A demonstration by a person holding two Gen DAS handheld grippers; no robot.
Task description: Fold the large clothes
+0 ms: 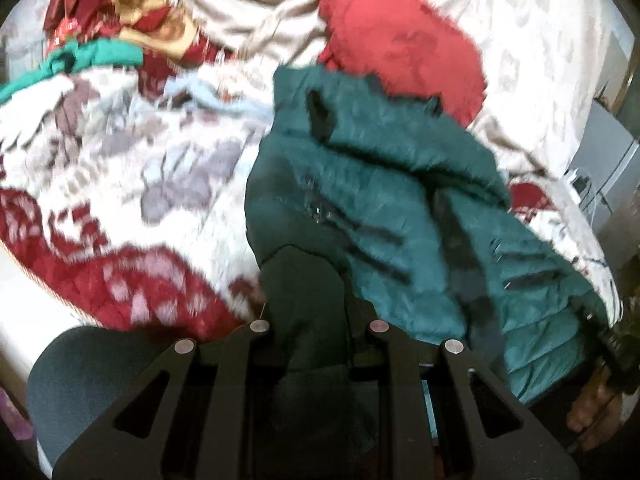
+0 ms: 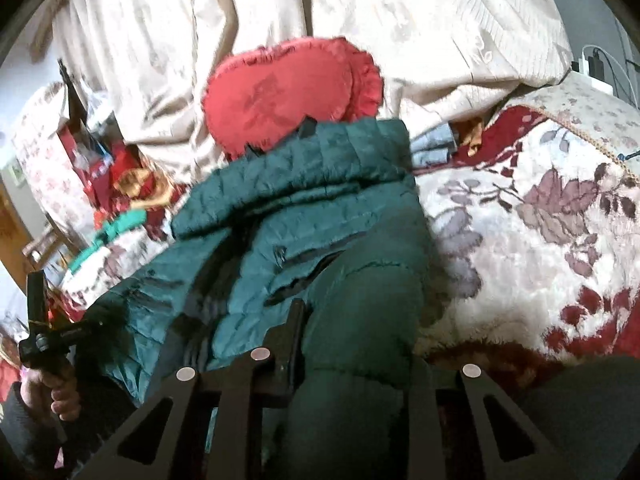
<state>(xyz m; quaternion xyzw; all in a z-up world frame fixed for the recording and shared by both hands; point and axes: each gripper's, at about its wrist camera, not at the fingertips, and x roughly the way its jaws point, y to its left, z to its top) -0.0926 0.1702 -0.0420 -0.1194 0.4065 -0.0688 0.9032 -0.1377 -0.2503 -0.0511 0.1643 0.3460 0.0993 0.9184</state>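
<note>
A dark green quilted puffer jacket (image 1: pixel 384 184) lies bunched on a floral bedspread (image 1: pixel 100 168). It also shows in the right wrist view (image 2: pixel 304 208). My left gripper (image 1: pixel 316 300) is shut on a fold of the jacket's dark lining, which fills the space between its fingers. My right gripper (image 2: pixel 344 320) is shut on another fold of the jacket at its near edge. Both fingertips are buried in the fabric. The left gripper's handle and the hand holding it show at the left edge of the right wrist view (image 2: pixel 52 344).
A red frilled cushion (image 2: pixel 288 92) lies just behind the jacket against cream curtains (image 2: pixel 420 20). Red and gold boxes and a green garment (image 1: pixel 100 56) are piled at the far left. A white charger (image 2: pixel 592 68) sits at the right. The bed's near edge is just below the grippers.
</note>
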